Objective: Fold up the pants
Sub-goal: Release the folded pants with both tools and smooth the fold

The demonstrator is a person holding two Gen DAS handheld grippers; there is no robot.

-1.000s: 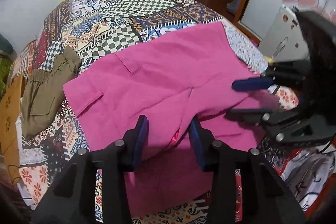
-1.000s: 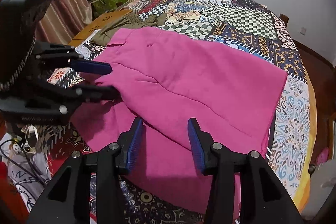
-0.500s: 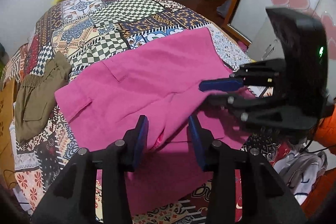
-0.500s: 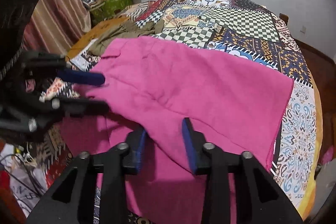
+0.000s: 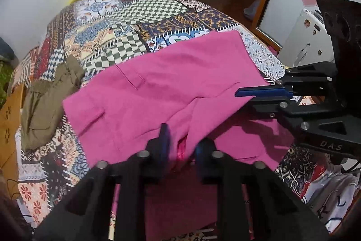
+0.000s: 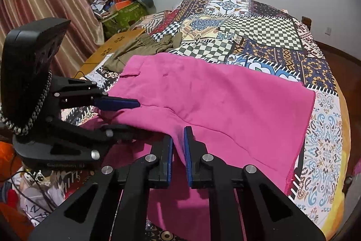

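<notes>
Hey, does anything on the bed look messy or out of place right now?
Mostly no. The olive-green garment lies crumpled at the bed's edge beside the pink pants, unfolded. The pants' near edge is bunched where the left gripper, its jaws closing, and right gripper pinch it.

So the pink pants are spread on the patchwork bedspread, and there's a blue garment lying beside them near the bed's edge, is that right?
Not quite: the garment beside the pink pants is olive green, not blue. The left wrist view shows it lying crumpled on the patchwork bedspread near the bed's edge. The rest holds.
</notes>
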